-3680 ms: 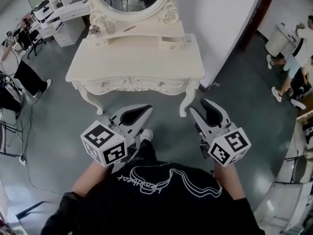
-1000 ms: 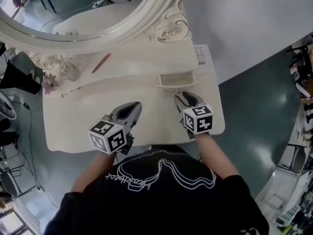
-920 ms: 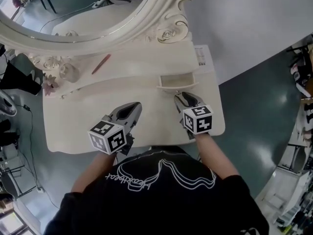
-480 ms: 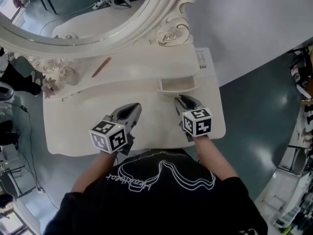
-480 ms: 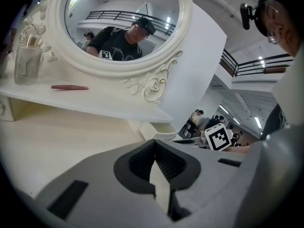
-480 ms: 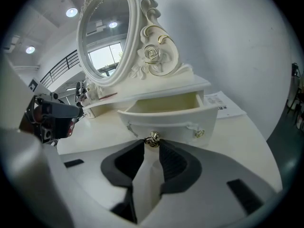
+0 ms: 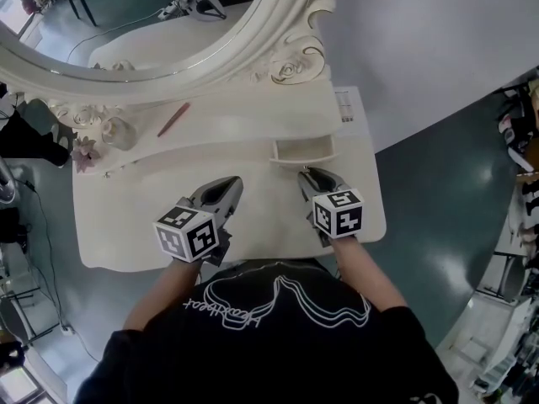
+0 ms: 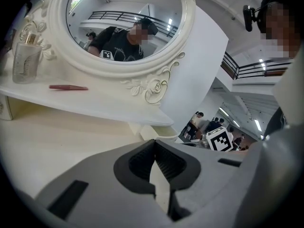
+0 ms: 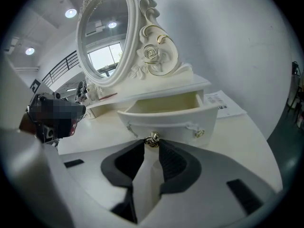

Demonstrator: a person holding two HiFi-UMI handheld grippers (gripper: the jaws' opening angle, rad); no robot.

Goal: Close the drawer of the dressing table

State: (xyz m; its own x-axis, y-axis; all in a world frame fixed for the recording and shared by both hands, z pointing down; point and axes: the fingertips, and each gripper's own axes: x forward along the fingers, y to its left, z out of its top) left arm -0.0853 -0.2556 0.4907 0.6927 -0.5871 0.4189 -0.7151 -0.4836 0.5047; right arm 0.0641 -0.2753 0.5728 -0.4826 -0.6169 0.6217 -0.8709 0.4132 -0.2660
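Drawer open near bench's right edge — your right tool pinches its knob, left tool pressed together; push remains.

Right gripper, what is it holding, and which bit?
The right gripper pinches the open little drawer by the gold knob on its front. The left gripper holds nothing.

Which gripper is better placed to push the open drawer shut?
Right. The right gripper has its jaws closed on the knob of the open drawer; the left gripper is shut, off to the side over the table.
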